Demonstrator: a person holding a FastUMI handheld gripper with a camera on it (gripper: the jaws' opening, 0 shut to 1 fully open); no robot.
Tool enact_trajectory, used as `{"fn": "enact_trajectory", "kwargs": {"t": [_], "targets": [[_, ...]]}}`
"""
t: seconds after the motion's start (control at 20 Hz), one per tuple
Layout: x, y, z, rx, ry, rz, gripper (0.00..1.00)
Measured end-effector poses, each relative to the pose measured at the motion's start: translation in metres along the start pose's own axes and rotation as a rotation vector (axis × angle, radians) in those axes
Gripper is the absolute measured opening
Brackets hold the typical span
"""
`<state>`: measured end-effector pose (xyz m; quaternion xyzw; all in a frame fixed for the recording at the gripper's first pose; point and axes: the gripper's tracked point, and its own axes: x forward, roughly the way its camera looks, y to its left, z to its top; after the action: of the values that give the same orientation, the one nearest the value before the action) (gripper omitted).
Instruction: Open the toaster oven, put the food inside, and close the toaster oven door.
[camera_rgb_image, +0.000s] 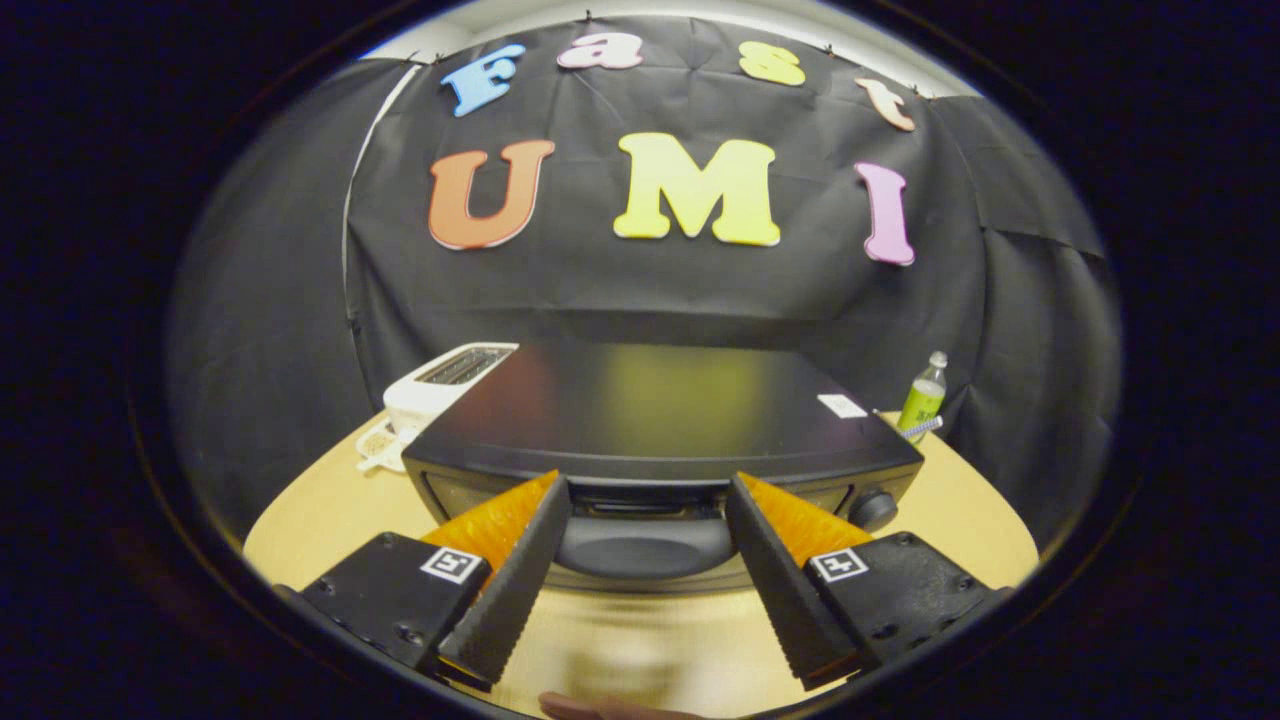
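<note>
In the gripper view we look down over the hand-held gripper (648, 490), whose two fingers stand wide apart with nothing pressed between them. Their tips reach the front top edge of the black, box-shaped toaster oven (655, 415), one tip to each side of the dark curved door handle (645, 545), which lies in the gap between the fingers. We see no contact between either finger and the handle. The oven door looks shut, its top edge lying flush under the oven's lid.

The oven sits in the middle of the light wooden round table (320, 505), its glossy flat top carrying a small white label (841, 405) near its far right corner. A round black knob (873, 509) shows on the oven's front at the right, just beyond the right finger.

Beyond the oven's left rear corner stands a white slot toaster (440, 385), close to the oven and near the table's far left edge. By the table's far right edge a small green bottle with a pale cap (924, 392) stands upright, well apart from the fingers.

At the near edge of the table, below the fingers, a blurred sliver of something brownish (600, 708) shows; we cannot tell what it is.
</note>
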<state>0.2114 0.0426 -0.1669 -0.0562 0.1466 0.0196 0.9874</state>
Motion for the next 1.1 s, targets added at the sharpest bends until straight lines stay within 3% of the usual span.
{"fn": "enact_trajectory", "kwargs": {"t": [1.1], "targets": [[-0.053, -0.002, -0.055, 0.043, 0.103, 0.053, 1.0]]}}
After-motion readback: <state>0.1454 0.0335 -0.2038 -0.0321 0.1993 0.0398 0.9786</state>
